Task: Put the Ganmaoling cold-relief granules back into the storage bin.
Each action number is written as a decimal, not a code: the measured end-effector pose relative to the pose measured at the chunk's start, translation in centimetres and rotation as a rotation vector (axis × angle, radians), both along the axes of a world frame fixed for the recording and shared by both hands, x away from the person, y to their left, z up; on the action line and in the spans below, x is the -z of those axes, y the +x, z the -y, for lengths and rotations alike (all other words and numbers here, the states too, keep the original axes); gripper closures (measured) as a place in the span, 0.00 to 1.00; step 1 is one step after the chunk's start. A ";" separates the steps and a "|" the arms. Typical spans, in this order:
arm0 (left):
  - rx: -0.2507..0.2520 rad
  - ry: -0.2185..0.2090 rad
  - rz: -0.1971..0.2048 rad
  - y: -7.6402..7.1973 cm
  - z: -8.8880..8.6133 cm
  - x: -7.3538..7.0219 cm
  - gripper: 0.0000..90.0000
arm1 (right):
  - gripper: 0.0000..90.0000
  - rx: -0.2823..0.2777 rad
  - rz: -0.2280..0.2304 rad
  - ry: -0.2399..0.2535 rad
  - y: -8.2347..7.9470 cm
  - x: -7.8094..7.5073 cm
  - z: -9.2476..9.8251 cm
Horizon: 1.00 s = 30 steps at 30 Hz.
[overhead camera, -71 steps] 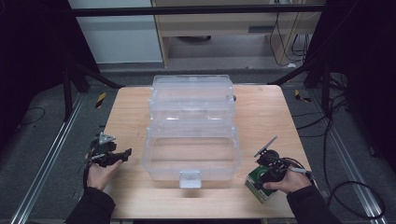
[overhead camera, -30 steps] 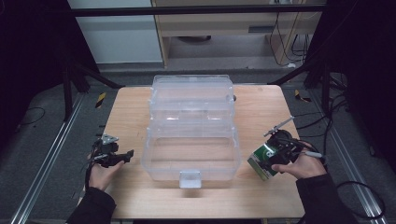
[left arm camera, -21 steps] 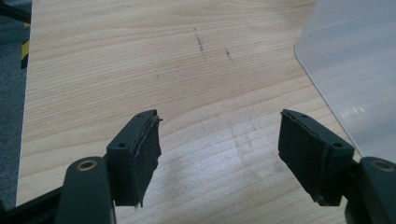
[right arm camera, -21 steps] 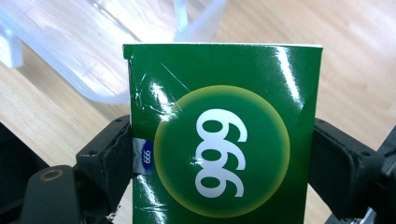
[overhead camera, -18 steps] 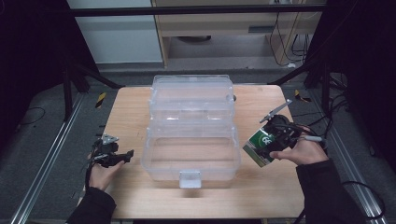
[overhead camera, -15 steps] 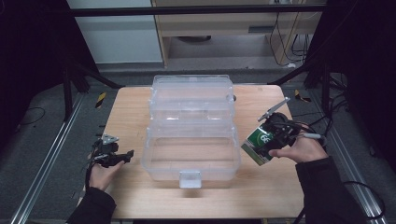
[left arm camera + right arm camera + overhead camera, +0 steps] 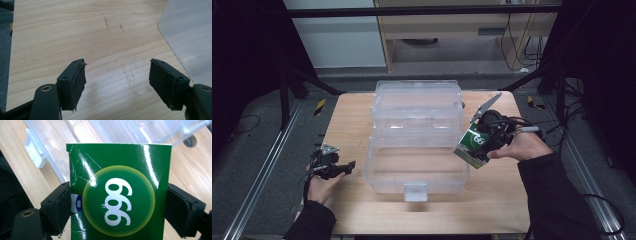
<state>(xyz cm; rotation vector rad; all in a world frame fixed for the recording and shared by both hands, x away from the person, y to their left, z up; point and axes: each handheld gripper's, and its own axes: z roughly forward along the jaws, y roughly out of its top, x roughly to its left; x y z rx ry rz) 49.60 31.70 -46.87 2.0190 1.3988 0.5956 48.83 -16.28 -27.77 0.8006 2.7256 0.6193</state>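
- Right gripper [image 7: 486, 141] clamped on green box [image 7: 117, 192], carrying it at clear bin's [image 7: 416, 172] right rim.
- Left gripper [image 7: 120, 82] wide open, empty.
- Next: clear rim, lower inside, release.

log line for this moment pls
right gripper: shut on green box, over clear bin right edge | left gripper: open, empty, near table

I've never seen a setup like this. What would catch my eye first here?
Probably the green box marked 999, clamped between the jaws of the right gripper and held at the right edge of the clear plastic bin in the middle of the wooden table. The left gripper rests open over bare wood.
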 end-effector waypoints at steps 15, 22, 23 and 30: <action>0.005 0.004 -0.005 0.1 0.1 0.1 0.31 | 0.19 -0.237 -0.007 -0.041 1.3 -0.4 -3.6; 0.006 0.004 -0.007 0.1 0.1 0.2 0.31 | 0.19 -0.322 -0.025 -0.074 2.0 0.3 -4.7; 0.005 0.004 -0.007 0.1 0.1 0.2 0.31 | 0.19 -0.358 -0.022 -0.075 2.1 0.5 -5.0; 0.007 0.009 -0.013 0.1 0.1 0.3 0.31 | 0.19 -0.428 -0.027 -0.099 2.2 0.9 -5.7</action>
